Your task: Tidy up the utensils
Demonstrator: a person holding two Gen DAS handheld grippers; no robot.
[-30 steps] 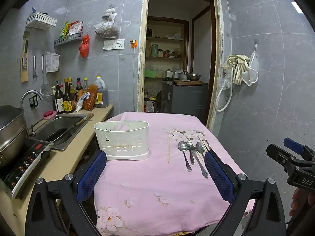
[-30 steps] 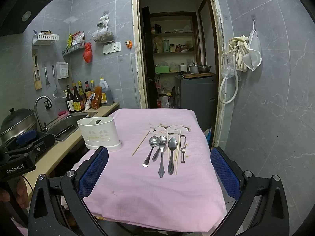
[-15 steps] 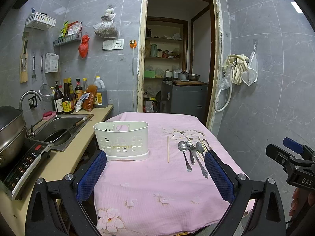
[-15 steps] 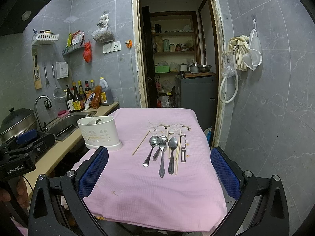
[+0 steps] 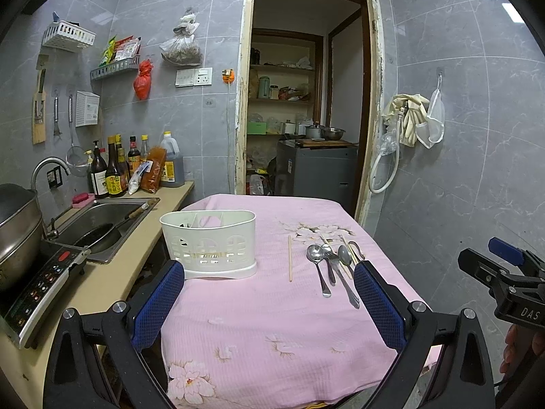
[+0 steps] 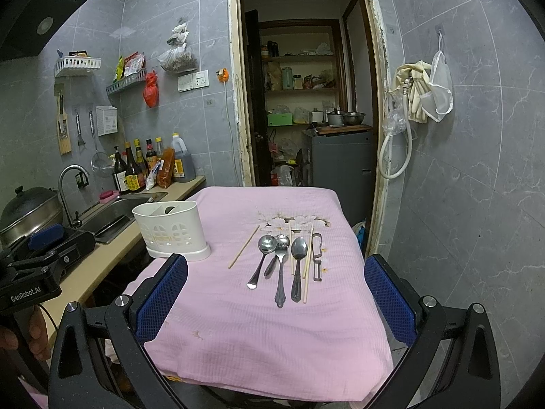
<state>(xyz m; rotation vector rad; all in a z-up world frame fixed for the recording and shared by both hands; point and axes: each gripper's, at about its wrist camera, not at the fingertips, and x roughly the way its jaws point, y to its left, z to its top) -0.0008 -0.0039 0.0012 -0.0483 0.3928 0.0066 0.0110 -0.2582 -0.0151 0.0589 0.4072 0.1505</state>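
Lettering shows on both tools: "GenRobot.AI" is printed in white on the left gripper's body where it appears at 9 o'clock in the right wrist view, and "DAS" on the right gripper's body at 4 o'clock in the left wrist view. The left gripper (image 5: 269, 303) has its two blue-padded fingers spread wide with nothing between them, held over the near edge of the desk (image 5: 272, 341), which is draped in a pink flowered cloth. The right gripper (image 6: 276, 303) is likewise spread wide and empty above the same near edge. One white utensil holder (image 6: 172, 233) with divided compartments stands at 10 o'clock on the desk; something dark sits inside it but I cannot tell what. The loose utensils (image 6: 286, 262) lie in a row around 12 to 1 o'clock, well apart from the holder: two spoons with visible bowls, one fork, one more metal handle half hidden under the fork, and one metal peeler (image 6: 317, 255) at the right end. I count four wooden chopsticks, one single chopstick (image 6: 243, 247) lying slanted to the left of the spoons and three among and beside them. On the kitchen counter at 10 o'clock stand several sauce bottles (image 6: 136, 170) with yellow labels whose print is too small to read, beside a sink (image 5: 98, 221).
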